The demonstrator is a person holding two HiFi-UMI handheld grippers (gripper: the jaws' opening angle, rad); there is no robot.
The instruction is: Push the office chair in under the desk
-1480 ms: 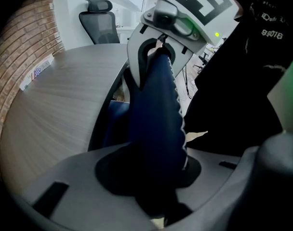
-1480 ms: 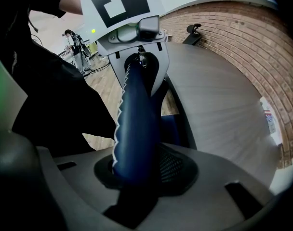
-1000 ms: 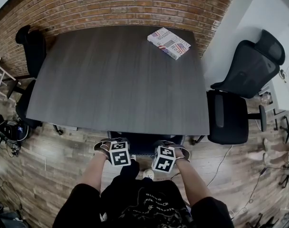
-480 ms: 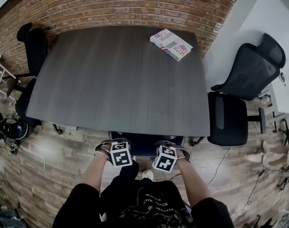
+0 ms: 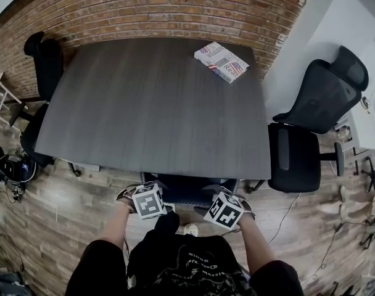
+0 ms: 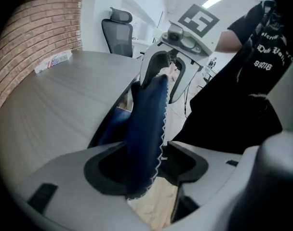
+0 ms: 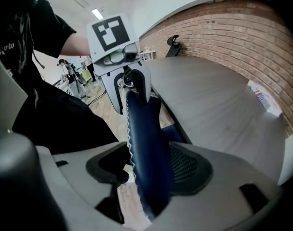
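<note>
The office chair's dark blue backrest point(image 5: 187, 189), edged with white stitching, pokes out from under the near edge of the grey desk point(image 5: 150, 103). My left gripper point(image 5: 147, 196) and right gripper point(image 5: 226, 206) sit at its top edge, left and right. In the left gripper view the backrest point(image 6: 149, 114) runs between my left gripper's point(image 6: 146, 165) jaws with a gap at the right pad. In the right gripper view the backrest point(image 7: 146, 143) passes between the right gripper's point(image 7: 149, 165) spread jaws. Both pairs of jaws have just been opening, no longer clamping the backrest.
A patterned book point(image 5: 221, 61) lies at the desk's far right corner. A black office chair point(image 5: 311, 116) stands right of the desk, another point(image 5: 42, 60) at its left end. A brick wall runs behind. Bags point(image 5: 12, 168) and cables lie on the wood floor.
Both marker cubes have slid apart and tilted outward, toward the person, along the backrest's top edge. The chair stays tucked under the desk.
</note>
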